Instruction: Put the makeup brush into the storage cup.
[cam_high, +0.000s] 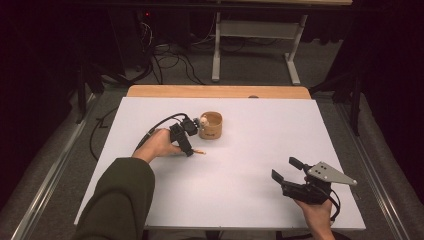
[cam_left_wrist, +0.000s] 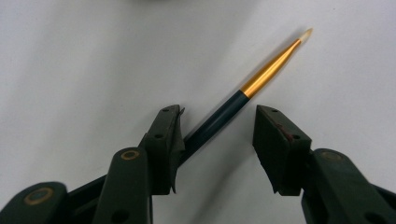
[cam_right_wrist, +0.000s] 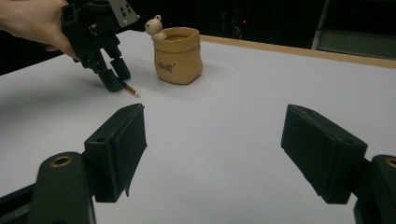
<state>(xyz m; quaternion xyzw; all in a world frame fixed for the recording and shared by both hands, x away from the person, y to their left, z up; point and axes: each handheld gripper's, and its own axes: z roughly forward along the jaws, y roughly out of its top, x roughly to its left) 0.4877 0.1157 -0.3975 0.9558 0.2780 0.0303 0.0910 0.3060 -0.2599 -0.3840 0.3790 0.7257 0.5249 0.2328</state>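
Note:
A paintbrush (cam_left_wrist: 261, 77) with a dark blue handle, gold ferrule and pale tip lies flat on the white table (cam_high: 240, 165). My left gripper (cam_left_wrist: 217, 116) points down over it with the handle between its jaws. One pad sits against the handle and the other stands clear, so the gripper is open. In the high view the left gripper (cam_high: 189, 150) sits just in front of a tan pot (cam_high: 212, 126) with a small bear on its rim. My right gripper (cam_high: 284, 168) rests open and empty near the table's front right.
The tan pot (cam_right_wrist: 178, 56) stands close behind the brush (cam_right_wrist: 130, 90) and the left gripper (cam_right_wrist: 114, 77). A wooden strip (cam_high: 215, 91) runs along the table's far edge. Cables and a white desk frame (cam_high: 216, 45) lie on the floor beyond.

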